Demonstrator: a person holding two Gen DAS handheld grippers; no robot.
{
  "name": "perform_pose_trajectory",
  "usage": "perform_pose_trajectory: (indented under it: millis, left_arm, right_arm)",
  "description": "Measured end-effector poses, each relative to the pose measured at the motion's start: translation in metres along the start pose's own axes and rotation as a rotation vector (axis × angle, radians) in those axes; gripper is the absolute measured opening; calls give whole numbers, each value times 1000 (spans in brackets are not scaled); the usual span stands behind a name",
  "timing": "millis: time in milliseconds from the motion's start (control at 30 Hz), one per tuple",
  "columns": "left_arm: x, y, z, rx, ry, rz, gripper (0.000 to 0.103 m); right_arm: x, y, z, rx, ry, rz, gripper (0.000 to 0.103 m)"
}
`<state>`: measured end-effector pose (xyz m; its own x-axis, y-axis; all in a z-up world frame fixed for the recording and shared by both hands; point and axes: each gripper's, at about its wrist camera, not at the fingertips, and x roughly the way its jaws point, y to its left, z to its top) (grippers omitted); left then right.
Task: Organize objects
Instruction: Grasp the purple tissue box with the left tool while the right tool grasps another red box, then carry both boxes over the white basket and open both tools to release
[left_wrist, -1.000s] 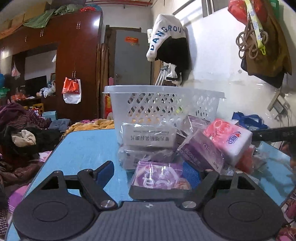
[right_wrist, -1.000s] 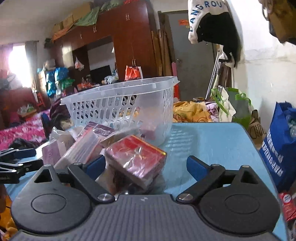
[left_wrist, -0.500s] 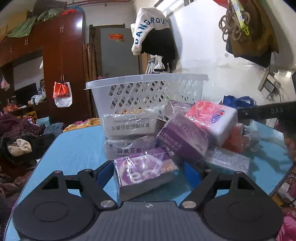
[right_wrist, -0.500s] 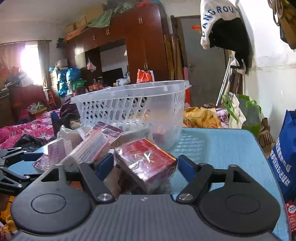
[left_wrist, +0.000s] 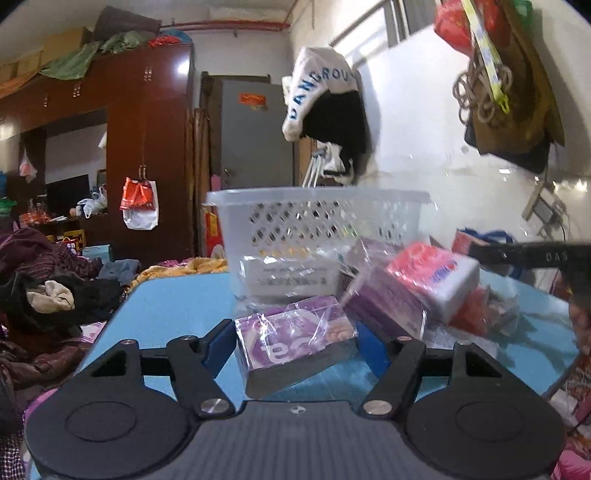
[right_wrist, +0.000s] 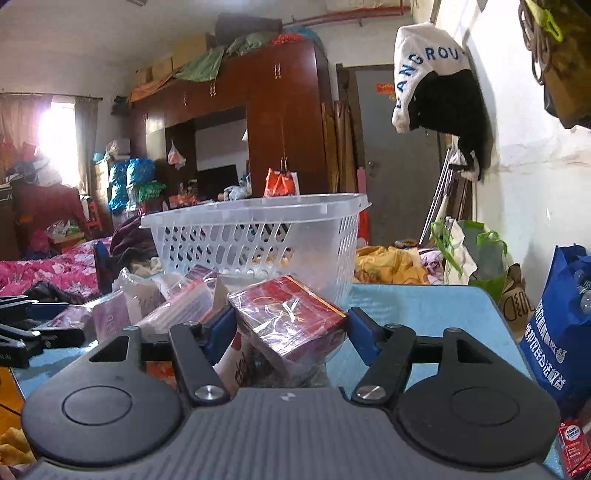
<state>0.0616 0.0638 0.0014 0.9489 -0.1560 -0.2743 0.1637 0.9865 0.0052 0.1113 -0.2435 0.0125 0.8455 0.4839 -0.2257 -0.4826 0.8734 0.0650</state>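
The left gripper (left_wrist: 295, 343) is closing on a purple box (left_wrist: 295, 341) wrapped in clear film, which is sitting tilted on the blue table (left_wrist: 173, 306); both blue pads are touching the box's sides. Just behind it a white basket (left_wrist: 317, 221) is standing on the table, with a white packet (left_wrist: 291, 277) leaning against its front wall. To the right, a second purple box (left_wrist: 384, 306) and a pink-and-white pack (left_wrist: 432, 277) are lying in a loose heap, crowding the gripper's right finger.

The right gripper (right_wrist: 288, 328) is closing on a dark red box (right_wrist: 288, 317), also film-wrapped and tilted, with its pads pressing against both ends. Under and left of that box, more packets (right_wrist: 177, 306) are piling up against the basket (right_wrist: 255, 236), blocking the near path to it. The left gripper's black fingers (right_wrist: 22, 332) are showing at the far left edge. A blue bag (right_wrist: 557, 332) is standing beside the table on the right.
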Motion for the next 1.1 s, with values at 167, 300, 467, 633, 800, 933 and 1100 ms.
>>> perform_pose_trajectory:
  millis: [167, 300, 467, 633, 800, 933, 1100]
  left_arm:
    - [-2, 4, 2, -16, -19, 14, 74]
    - [-5, 6, 4, -23, -39, 20, 74]
    - [-7, 9, 8, -38, -54, 19, 74]
    - [0, 12, 16, -61, -55, 24, 74]
    - [4, 18, 36, -86, -83, 4, 74]
    - [22, 24, 84, -107, -117, -3, 74]
    - [93, 28, 155, -119, -43, -5, 74]
  right_arm:
    - [-6, -7, 2, 44, -46, -6, 68]
    - [-10, -13, 2, 83, -62, -4, 68]
    - [-12, -16, 5, 106, -63, -13, 68]
    - [-13, -18, 18, 106, -69, -33, 68]
    - [-9, -12, 40, 83, -81, -26, 68]
    - [11, -8, 77, 93, -62, 38, 68]
    - [68, 14, 124, -9, -1, -4, 68]
